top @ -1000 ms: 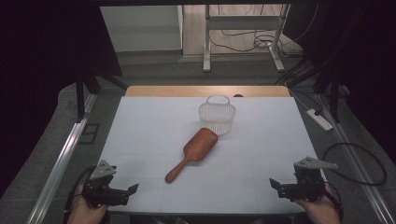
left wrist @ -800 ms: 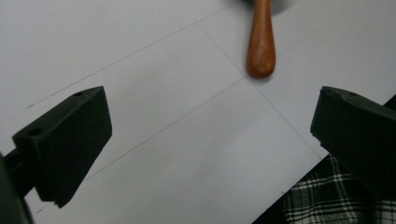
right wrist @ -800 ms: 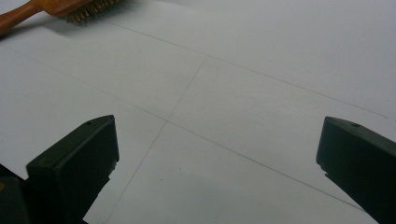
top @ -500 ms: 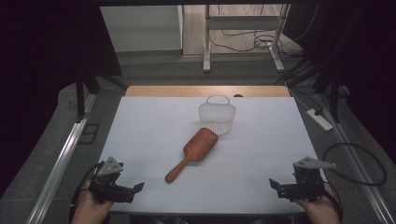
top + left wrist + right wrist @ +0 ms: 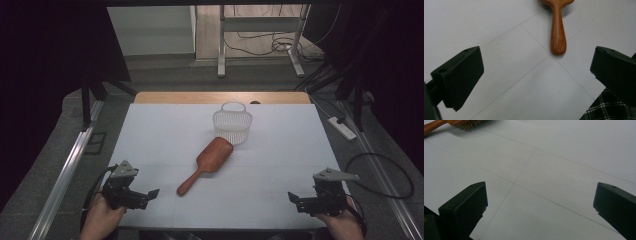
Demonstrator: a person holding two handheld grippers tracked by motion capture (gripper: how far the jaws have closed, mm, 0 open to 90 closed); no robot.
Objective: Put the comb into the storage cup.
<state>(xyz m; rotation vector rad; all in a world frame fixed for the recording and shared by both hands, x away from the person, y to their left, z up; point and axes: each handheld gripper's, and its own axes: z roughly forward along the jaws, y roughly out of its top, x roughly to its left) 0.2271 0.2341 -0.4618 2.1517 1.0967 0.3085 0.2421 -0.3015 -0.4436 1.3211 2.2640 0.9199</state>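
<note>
**Wooden brush lies untouched, both grippers wide and empty**

Reddish wood, bristles down: the hairbrush point(image 5: 206, 164) lies mid-bench, its head just beside the clear mesh basket point(image 5: 232, 124). The left gripper point(image 5: 141, 197) and the right gripper point(image 5: 301, 201) hover near the front edge of the white bench point(image 5: 150, 140), jaws wide, holding nothing. I'd worry that a pinch on the rounded handle could slip, or swing the head into the light basket and tip it. No brand, label or writing is readable.
</note>
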